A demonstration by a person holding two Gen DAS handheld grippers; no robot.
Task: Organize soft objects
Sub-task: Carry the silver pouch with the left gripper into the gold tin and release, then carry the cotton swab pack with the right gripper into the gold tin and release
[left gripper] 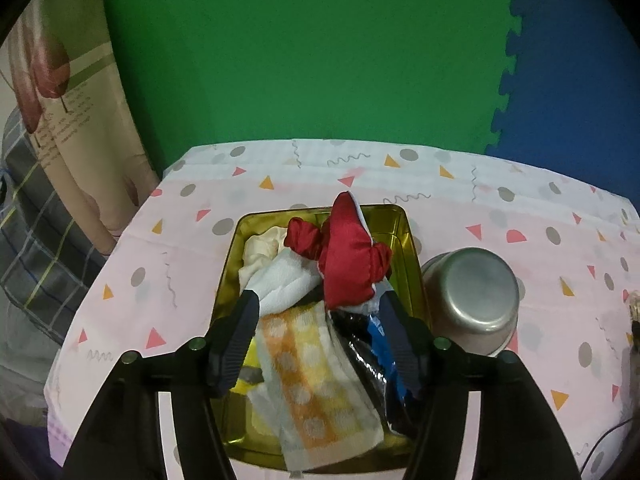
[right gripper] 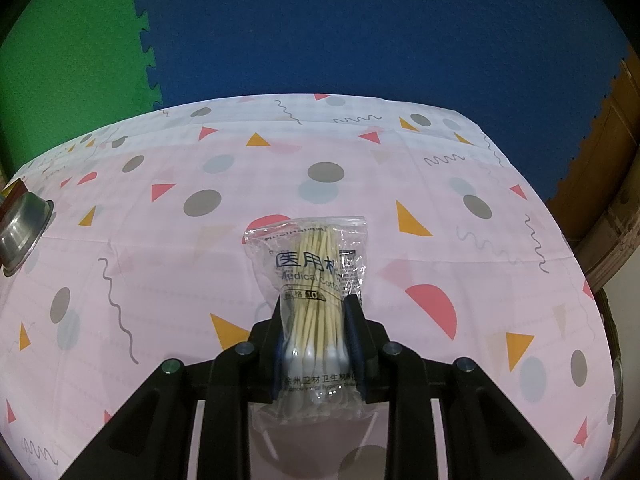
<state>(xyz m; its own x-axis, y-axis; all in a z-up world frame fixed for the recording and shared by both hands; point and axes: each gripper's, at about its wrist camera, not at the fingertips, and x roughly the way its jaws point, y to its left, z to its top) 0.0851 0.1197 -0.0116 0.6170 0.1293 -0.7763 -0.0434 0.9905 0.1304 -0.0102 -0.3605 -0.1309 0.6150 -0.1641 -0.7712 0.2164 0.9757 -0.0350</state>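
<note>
In the left wrist view a gold metal tin (left gripper: 402,224) holds soft things: a red stuffed cloth piece (left gripper: 348,256), a red scrunchie (left gripper: 302,236), a white cloth (left gripper: 280,284), a cream cloth (left gripper: 260,250), an orange and yellow dotted towel (left gripper: 312,380) and a dark foil packet (left gripper: 372,356). My left gripper (left gripper: 320,300) is open above the tin, its fingers either side of the pile, holding nothing. In the right wrist view my right gripper (right gripper: 314,304) is shut on a clear bag of cotton swabs (right gripper: 310,264), held just above the tablecloth.
An upturned steel bowl (left gripper: 474,292) stands right of the tin and shows at the left edge of the right wrist view (right gripper: 22,224). The table has a pink patterned cloth (right gripper: 400,168). Green and blue foam mats form the back wall. A wooden panel (right gripper: 612,152) is at the right.
</note>
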